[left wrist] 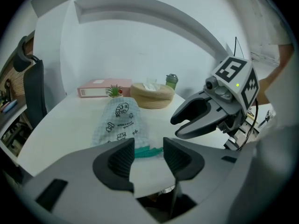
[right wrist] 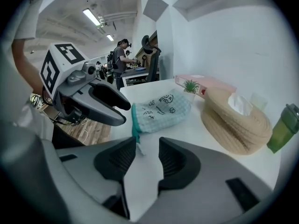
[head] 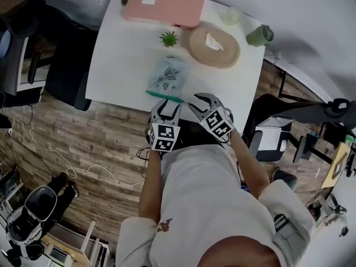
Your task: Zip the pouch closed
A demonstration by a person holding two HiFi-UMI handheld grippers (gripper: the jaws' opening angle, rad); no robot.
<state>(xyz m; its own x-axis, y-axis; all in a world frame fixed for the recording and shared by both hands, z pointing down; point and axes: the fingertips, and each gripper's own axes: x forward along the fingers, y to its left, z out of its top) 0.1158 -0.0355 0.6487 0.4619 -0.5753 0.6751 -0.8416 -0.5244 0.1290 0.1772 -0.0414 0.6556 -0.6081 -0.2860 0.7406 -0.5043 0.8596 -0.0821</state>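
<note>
Teal-zip pouch (head: 167, 75) just ahead of L hand-held gripper (head: 168, 107).

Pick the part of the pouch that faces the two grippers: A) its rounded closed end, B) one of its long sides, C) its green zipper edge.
C: the pouch lies on the table with its green zipper edge toward the left gripper and the right gripper, while its rounded end points at the small plant.
</note>
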